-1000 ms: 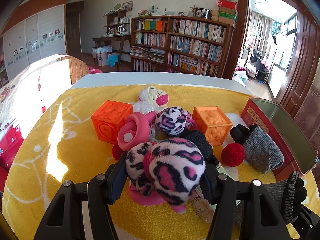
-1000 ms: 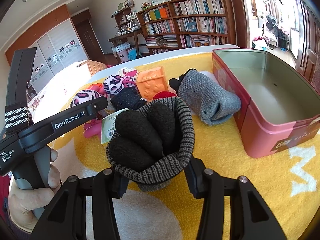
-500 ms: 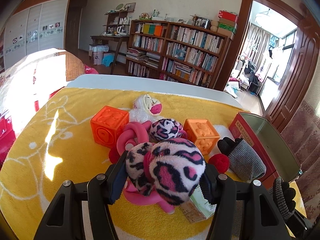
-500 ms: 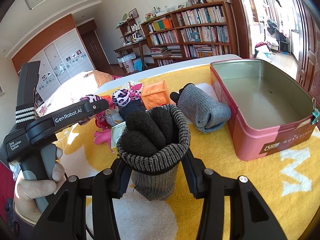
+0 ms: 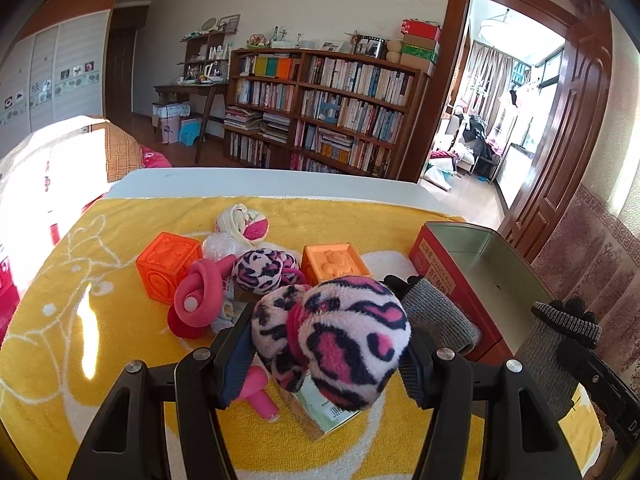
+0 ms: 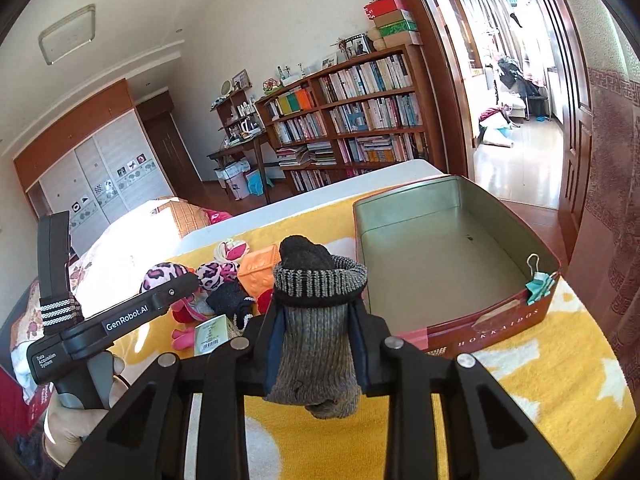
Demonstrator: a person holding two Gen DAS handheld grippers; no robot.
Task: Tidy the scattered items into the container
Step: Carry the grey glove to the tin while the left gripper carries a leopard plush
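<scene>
My left gripper is shut on a pink leopard-print plush earmuff, held above the yellow blanket. My right gripper is shut on a grey knit glove with black fingers, lifted near the left front corner of the red tin. The tin is open and empty inside; it also shows at the right of the left wrist view. The held glove shows there too.
On the blanket lie two orange cubes, a pink ring toy, a second leopard earmuff pad, a cream and pink bundle, a second grey glove and a small carton. A clip sits on the tin's rim.
Both grippers have risen with their loads. The right gripper has carried the glove up and toward the tin. The left has lifted the earmuff clear of the pile.
</scene>
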